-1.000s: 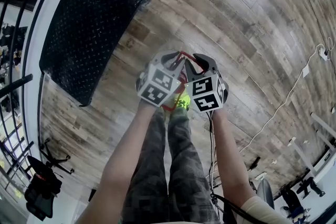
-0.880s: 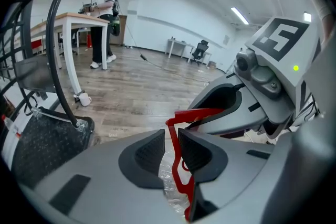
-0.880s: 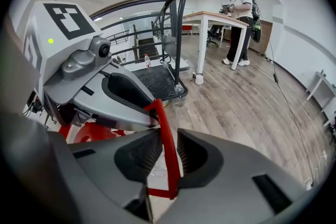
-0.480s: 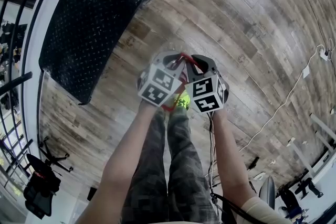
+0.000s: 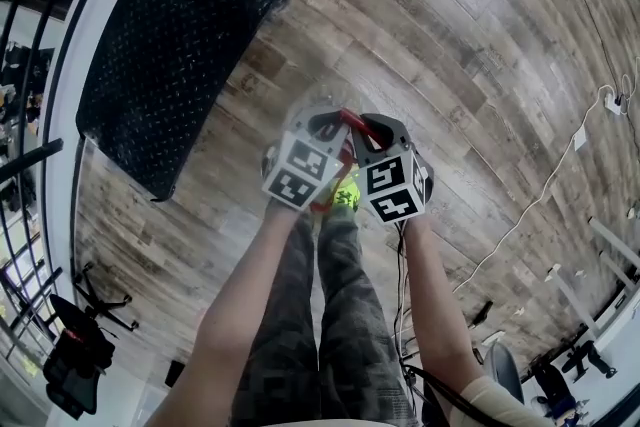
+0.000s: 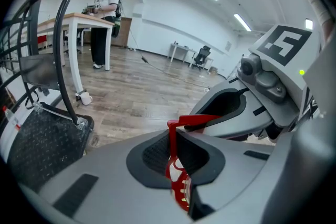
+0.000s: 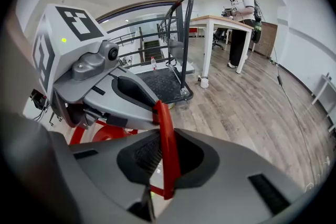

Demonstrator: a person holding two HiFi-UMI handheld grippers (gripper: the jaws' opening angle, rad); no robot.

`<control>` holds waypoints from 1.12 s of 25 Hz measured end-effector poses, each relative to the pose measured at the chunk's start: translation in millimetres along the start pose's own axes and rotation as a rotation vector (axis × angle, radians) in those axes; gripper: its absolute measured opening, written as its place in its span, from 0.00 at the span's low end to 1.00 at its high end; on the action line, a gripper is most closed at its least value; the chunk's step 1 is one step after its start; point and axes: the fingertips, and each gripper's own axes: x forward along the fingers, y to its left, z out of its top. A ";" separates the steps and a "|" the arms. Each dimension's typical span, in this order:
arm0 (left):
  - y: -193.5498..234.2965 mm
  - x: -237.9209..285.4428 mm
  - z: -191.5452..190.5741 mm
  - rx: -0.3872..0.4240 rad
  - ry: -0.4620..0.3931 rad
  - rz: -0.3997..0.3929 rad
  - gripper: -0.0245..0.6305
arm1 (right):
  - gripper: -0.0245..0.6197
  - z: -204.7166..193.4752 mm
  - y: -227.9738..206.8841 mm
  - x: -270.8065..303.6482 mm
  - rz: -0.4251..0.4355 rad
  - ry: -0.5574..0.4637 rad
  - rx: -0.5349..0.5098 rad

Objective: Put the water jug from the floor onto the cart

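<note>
The left gripper (image 6: pixel 173 157) and the right gripper (image 7: pixel 165 157) are both closed on the red handle (image 5: pixel 352 120) of the water jug, each from its own side. The body of the jug is mostly hidden under them. It is above the floor (image 5: pixel 480 45) near the cart (image 5: pixel 160 65), not on it. I think the lift goes well if the 2 hands rise together and level, so the thin handle does not twist or slip out of the grip.
</note>
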 end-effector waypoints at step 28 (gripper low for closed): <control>-52.8 -185.0 154.4 0.080 -0.136 0.084 0.07 | 0.12 149.8 45.8 -185.9 0.034 -0.170 0.089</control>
